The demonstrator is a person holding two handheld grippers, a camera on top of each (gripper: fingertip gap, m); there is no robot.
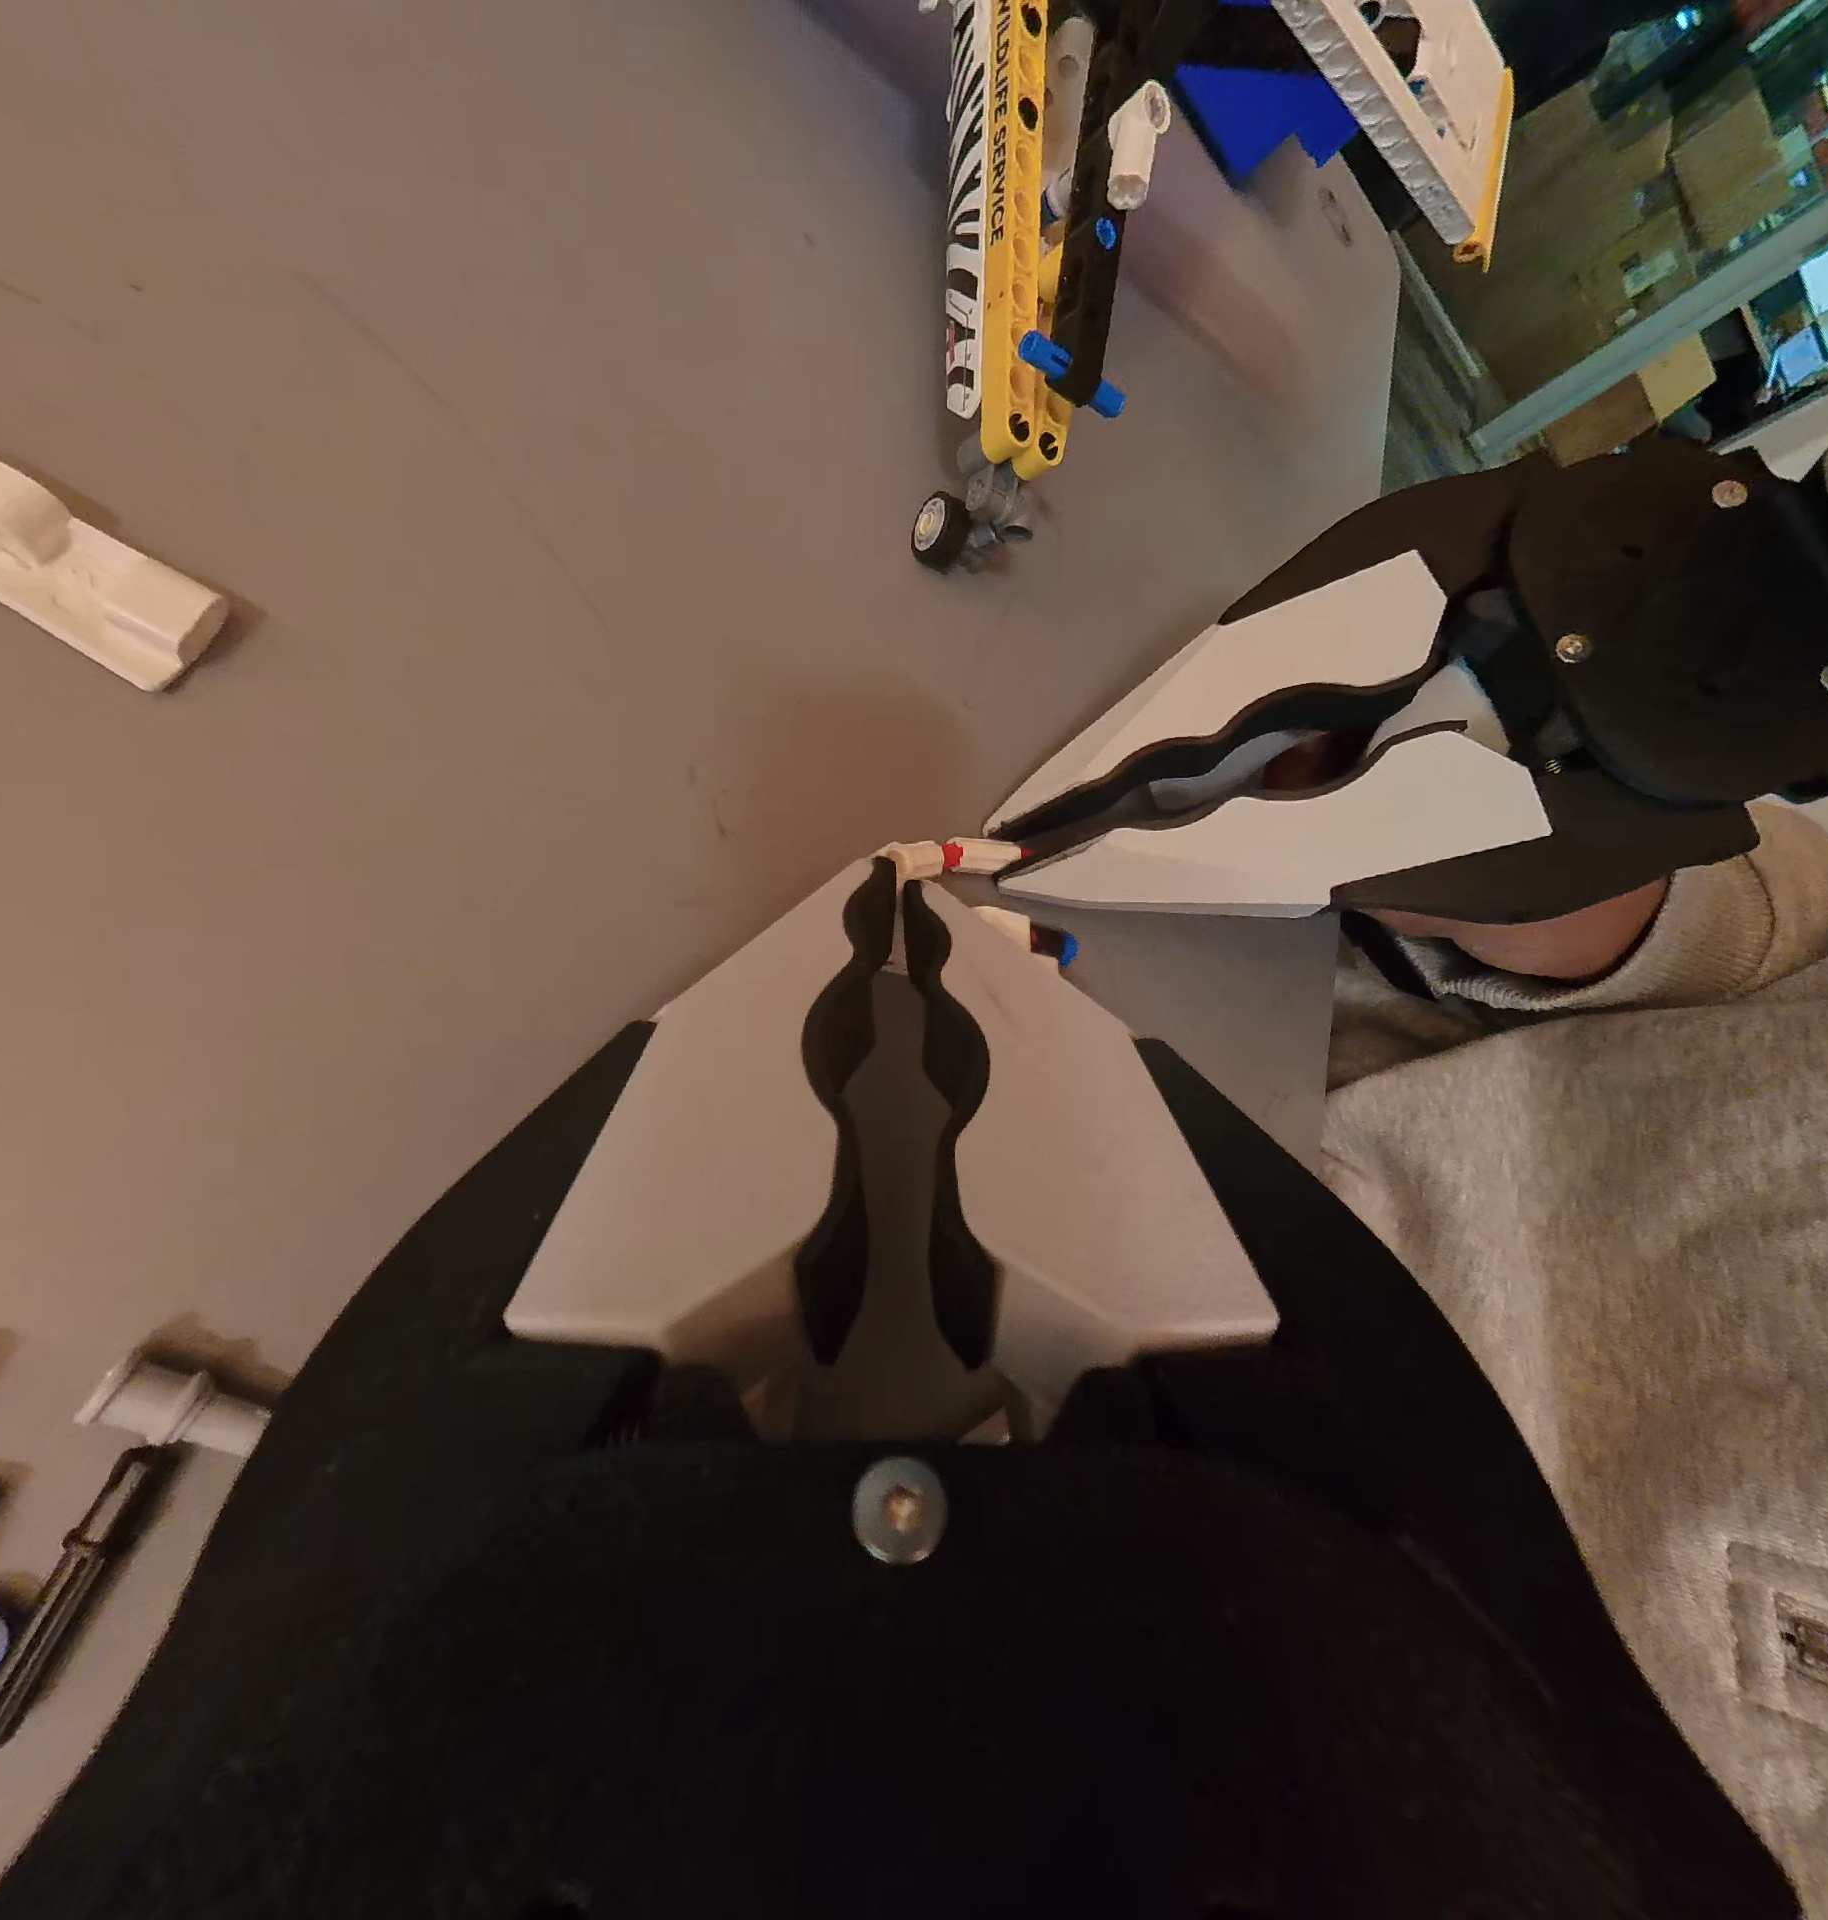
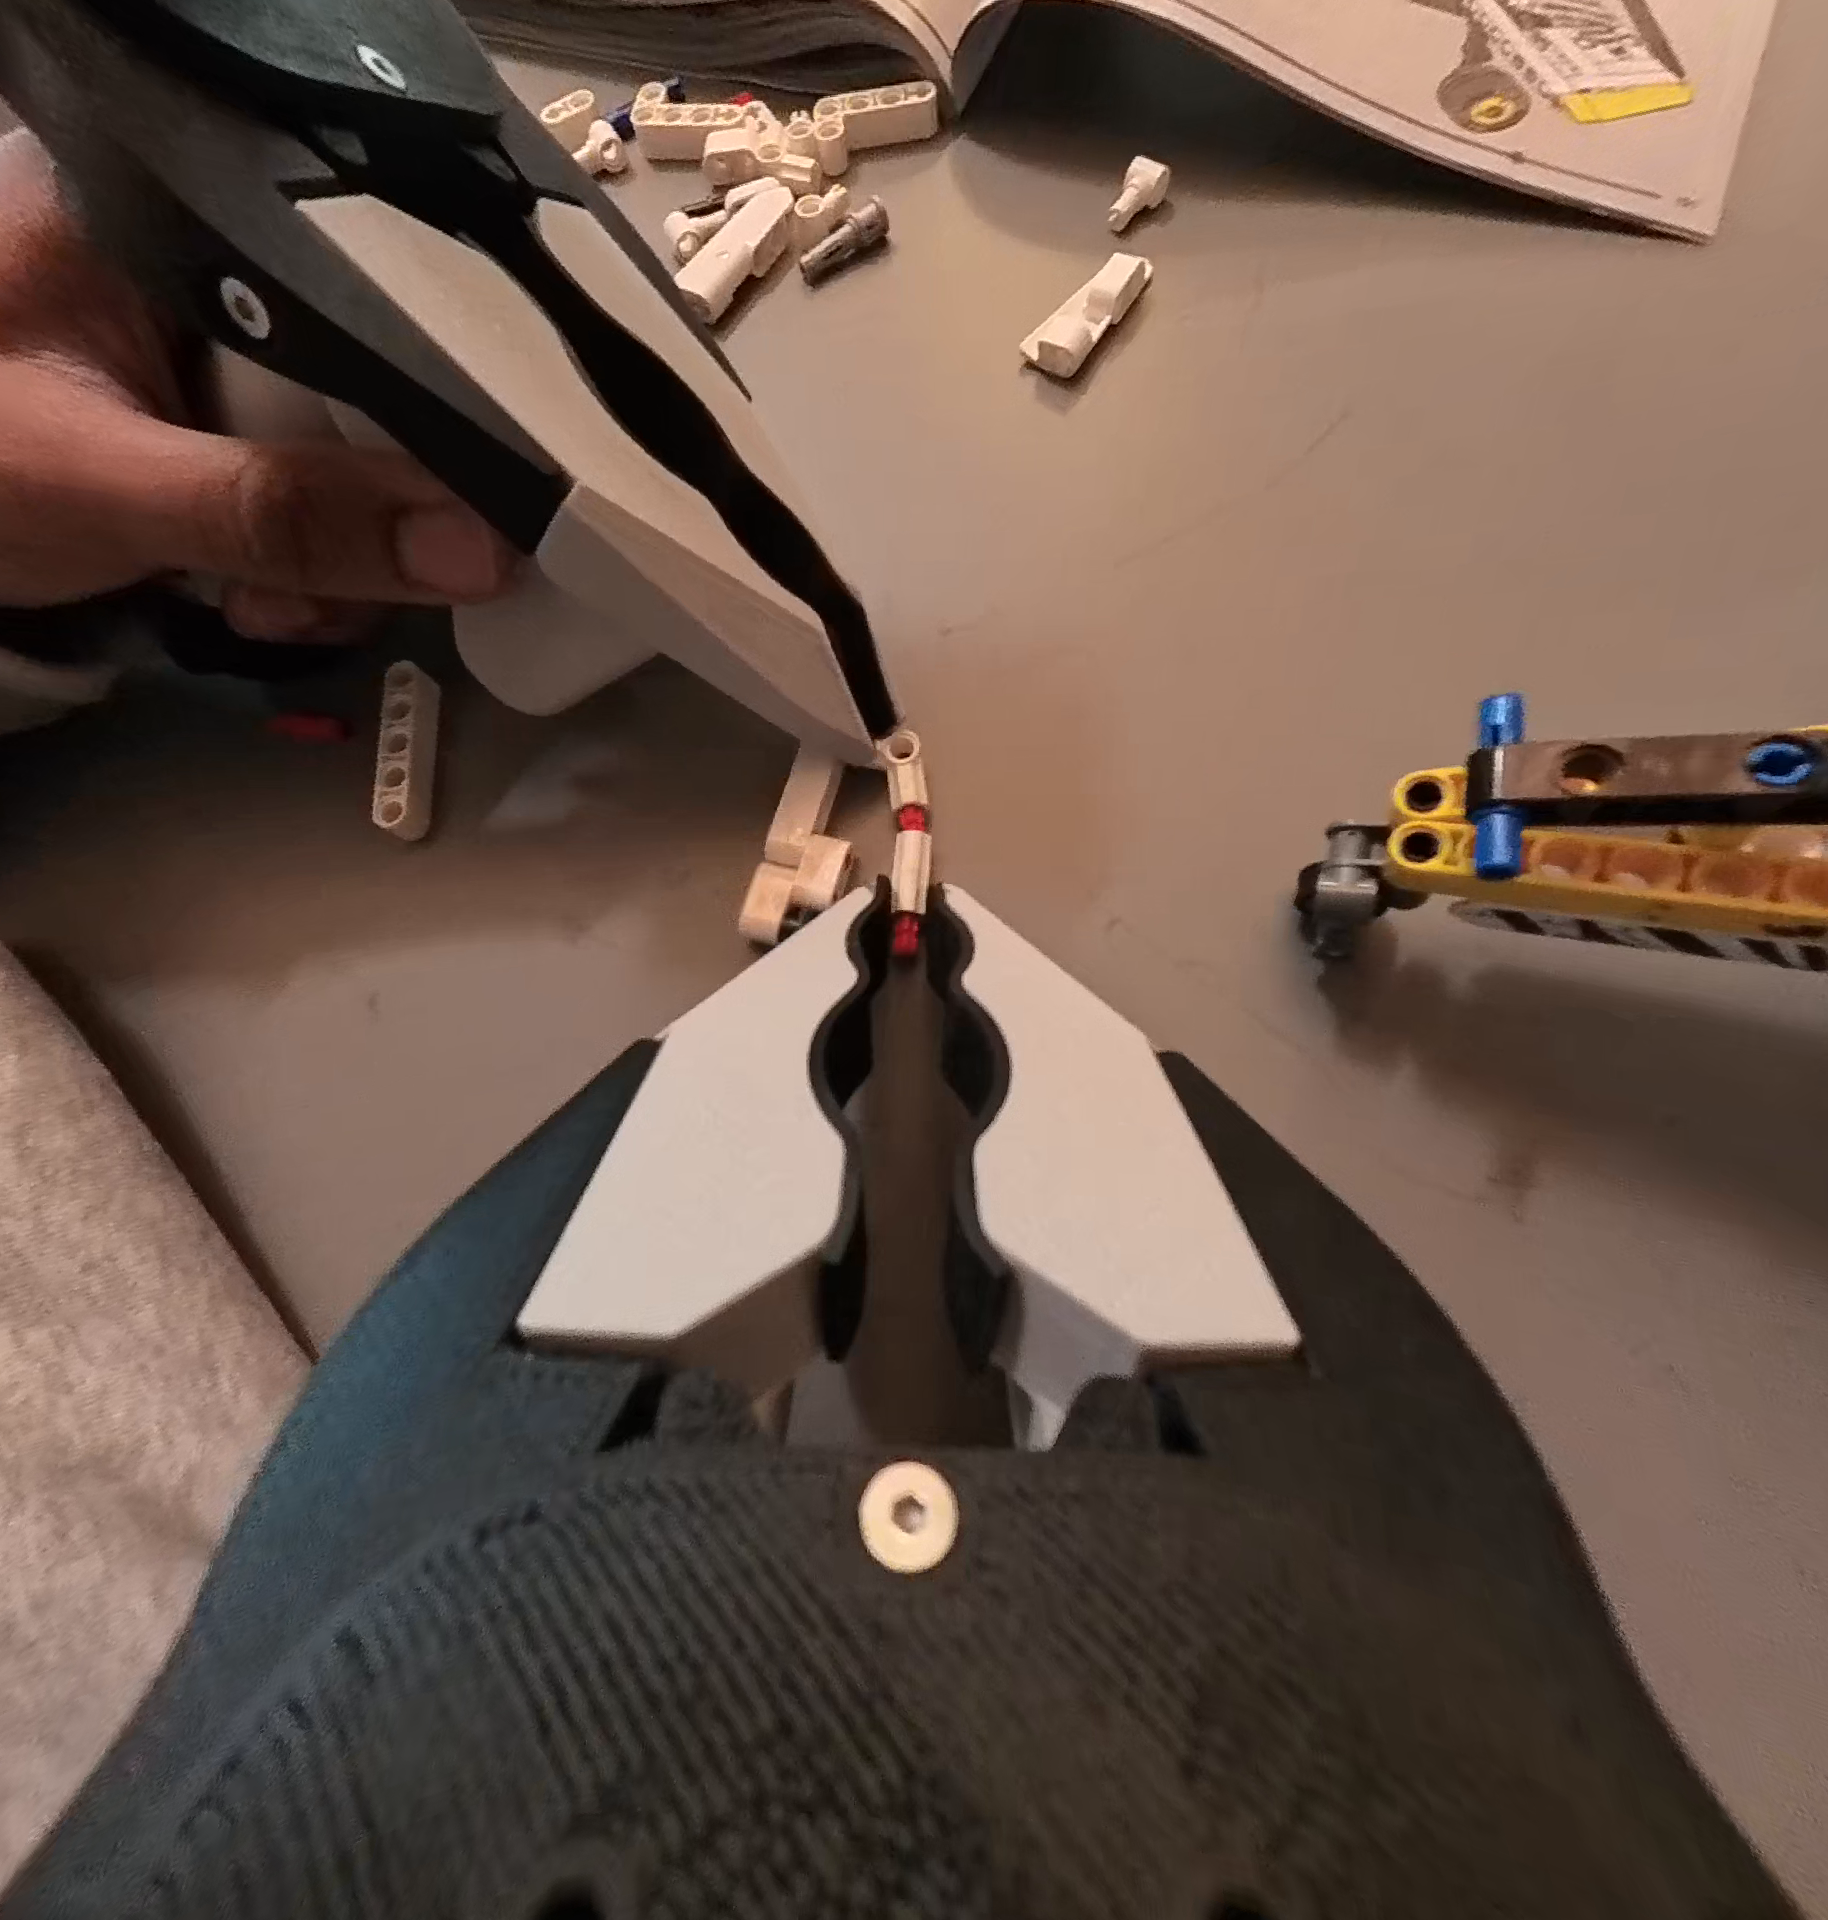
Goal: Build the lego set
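Note:
My left gripper [image 1: 897,894] is shut on a small white connector [image 1: 908,860] at its fingertips. My right gripper [image 2: 908,909] is shut on a thin red axle [image 2: 903,932] that carries a white sleeve [image 2: 911,857]. The axle's far end meets the white connector [image 2: 902,771], and the parts line up tip to tip above the grey table [image 1: 422,416]. The right gripper [image 1: 1012,857] comes in from the right in the left wrist view. The left gripper [image 2: 882,732] comes in from the upper left in the right wrist view. The yellow and black lego model [image 1: 1024,260] lies on the table, also in the right wrist view [image 2: 1616,831].
A pile of loose white parts [image 2: 764,156] and an open instruction booklet [image 2: 1305,62] lie at the far side. A white panel piece [image 2: 1086,312], a white beam [image 2: 406,748] and a white angled part [image 2: 801,862] lie nearby. A grey pin [image 1: 177,1403] and black axle [image 1: 68,1590] sit at left. The tips of both grippers are at nearly the same place. About 12 centimetres separates my left fingertips from the grey pin [image 1: 177,1403].

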